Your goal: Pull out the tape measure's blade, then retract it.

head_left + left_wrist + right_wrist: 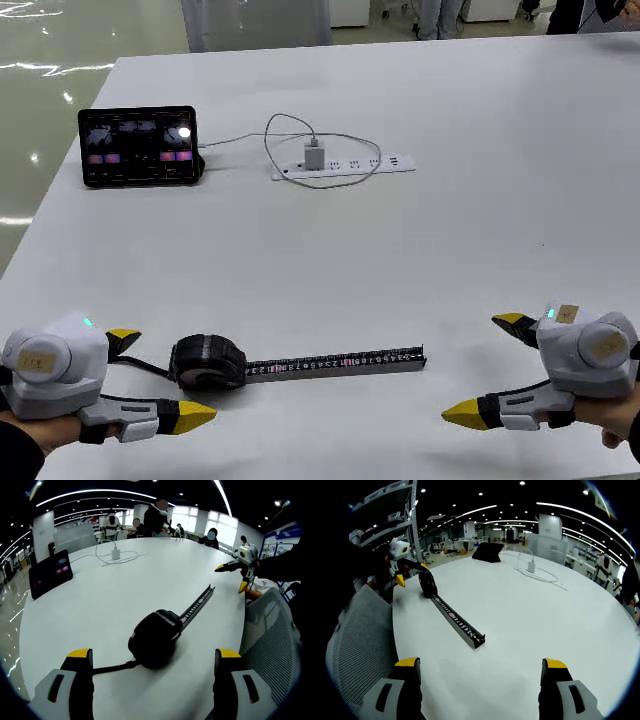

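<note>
A black tape measure (208, 361) lies on the white table (400, 240), its blade (335, 364) drawn out to the right and lying flat. My left gripper (165, 375) stands open just left of the case (155, 637), jaws on either side of its black wrist strap (112, 668), touching nothing. My right gripper (483, 367) is open too, a short way right of the blade's end hook (479, 641). In the right gripper view the blade (455, 620) runs away toward the case (427, 584).
A dark tablet (138, 146) stands at the back left. A white power strip (345, 165) with a charger and looped cable (290, 130) lies behind the middle. People sit at the table's far side (157, 517). A mesh chair (355, 645) is near the front edge.
</note>
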